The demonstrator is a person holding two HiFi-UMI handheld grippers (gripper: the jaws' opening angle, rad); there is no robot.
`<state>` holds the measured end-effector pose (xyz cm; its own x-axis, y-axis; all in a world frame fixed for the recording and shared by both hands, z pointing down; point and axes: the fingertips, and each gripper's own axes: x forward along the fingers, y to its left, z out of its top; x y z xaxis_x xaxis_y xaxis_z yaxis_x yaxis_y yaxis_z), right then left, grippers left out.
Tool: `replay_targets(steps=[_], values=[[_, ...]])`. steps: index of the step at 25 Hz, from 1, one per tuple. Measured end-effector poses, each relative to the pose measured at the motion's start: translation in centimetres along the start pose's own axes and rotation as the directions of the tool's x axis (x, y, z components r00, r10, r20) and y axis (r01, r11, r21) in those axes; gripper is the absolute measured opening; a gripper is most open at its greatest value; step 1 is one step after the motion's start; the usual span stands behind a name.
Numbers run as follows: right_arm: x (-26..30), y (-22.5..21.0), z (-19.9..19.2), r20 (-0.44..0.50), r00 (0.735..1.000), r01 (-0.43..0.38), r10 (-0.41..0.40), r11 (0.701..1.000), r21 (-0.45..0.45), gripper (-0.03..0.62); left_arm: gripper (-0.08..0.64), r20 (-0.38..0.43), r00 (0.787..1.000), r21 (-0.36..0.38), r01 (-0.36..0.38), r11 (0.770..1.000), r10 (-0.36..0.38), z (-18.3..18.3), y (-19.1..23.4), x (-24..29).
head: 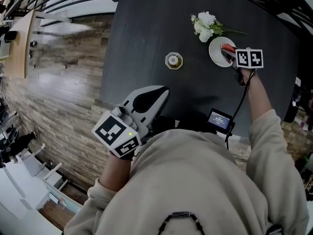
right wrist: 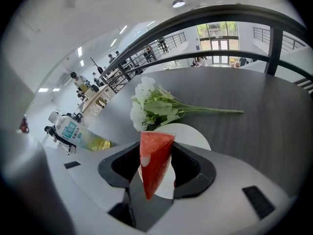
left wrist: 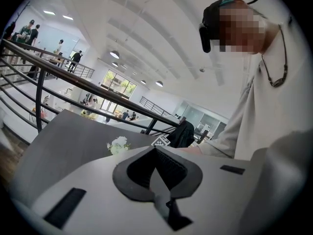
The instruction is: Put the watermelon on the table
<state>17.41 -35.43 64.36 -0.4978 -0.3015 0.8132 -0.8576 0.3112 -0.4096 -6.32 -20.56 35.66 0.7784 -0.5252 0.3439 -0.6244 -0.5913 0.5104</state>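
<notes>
Gripping the watermelon (right wrist: 154,168), right claw (right wrist: 156,151) hangs seemingly just over the plate (right wrist: 193,133); left claw (left wrist: 156,168) pinched together, empty.

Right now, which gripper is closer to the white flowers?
Right. The right gripper holds the watermelon slice just beside the flowers, above the plate; the left gripper sits far back at the near edge of the table.

The table (head: 146,33) is dark, matt and finely grained; the white plate (head: 215,50) looks smooth and glossy.
</notes>
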Motion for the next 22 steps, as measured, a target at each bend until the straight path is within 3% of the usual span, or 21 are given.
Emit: replay_targets(steps=[11,22], values=[[2.9,-1.5,-1.7,-0.082,0.992,0.095,-0.096,0.995,-0.018,0.204,0.006,0.017,1.0,-0.035,-0.013,0.999,0.014,-0.1,0.5,-0.8],[4.1,-1.6,-2.7,-0.136,0.985,0.104,-0.109,0.994,-0.044,0.206,0.006,-0.007,1.0,-0.058,0.028,0.998,-0.028,-0.7,-0.1,-0.2]])
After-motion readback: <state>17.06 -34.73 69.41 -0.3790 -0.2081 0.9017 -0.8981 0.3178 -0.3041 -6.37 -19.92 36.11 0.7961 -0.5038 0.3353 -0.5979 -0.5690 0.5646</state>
